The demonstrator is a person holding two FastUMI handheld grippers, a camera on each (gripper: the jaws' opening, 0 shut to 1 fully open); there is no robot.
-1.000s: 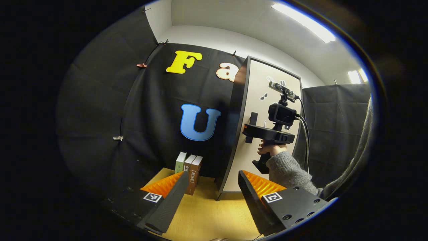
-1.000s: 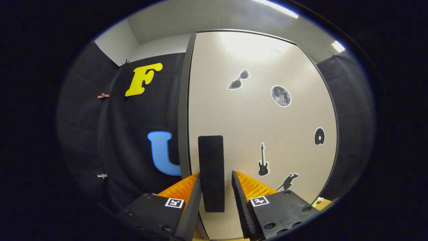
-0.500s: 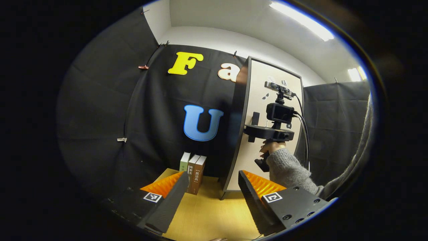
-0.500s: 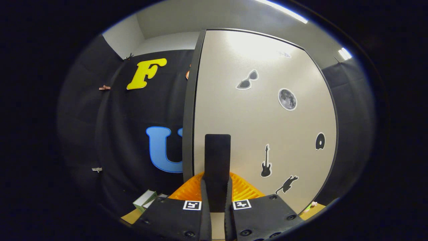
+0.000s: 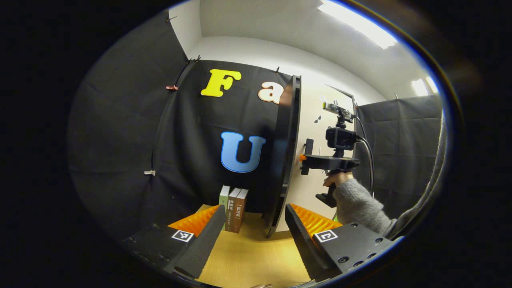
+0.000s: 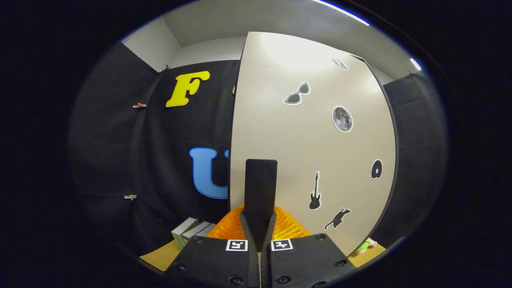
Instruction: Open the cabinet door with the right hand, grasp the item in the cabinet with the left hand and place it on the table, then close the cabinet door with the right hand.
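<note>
Left gripper view: the left gripper (image 5: 252,236) was held low over the wooden table (image 5: 256,260) with its fingers wide apart and nothing between them. Beyond it the cabinet door (image 5: 289,160) was seen almost edge-on, swung out from the cabinet. The right gripper (image 5: 305,160), carried by a hand (image 5: 336,180) in a grey sleeve (image 5: 360,204), was placed at the dark handle (image 5: 309,145) on the door's pale face. Three books (image 5: 233,208) were standing upright on the table, to the left of the door. The item inside the cabinet could not be made out, because the door hid the opening.

Right gripper view: the fingers of the right gripper (image 6: 259,236) were closed together on the lower part of the handle (image 6: 261,188), so the door (image 6: 312,152) was gripped. Small stickers (image 6: 342,119) were noted on the door. A small green thing (image 6: 364,246) was visible at the lower right corner, too small to be named.

It was judged that the first step, opening the door, was in hand and only partly done. For the next move a wider swing of the door was called for, with the grip kept firm, so that the left gripper could be brought into the cabinet.
</note>
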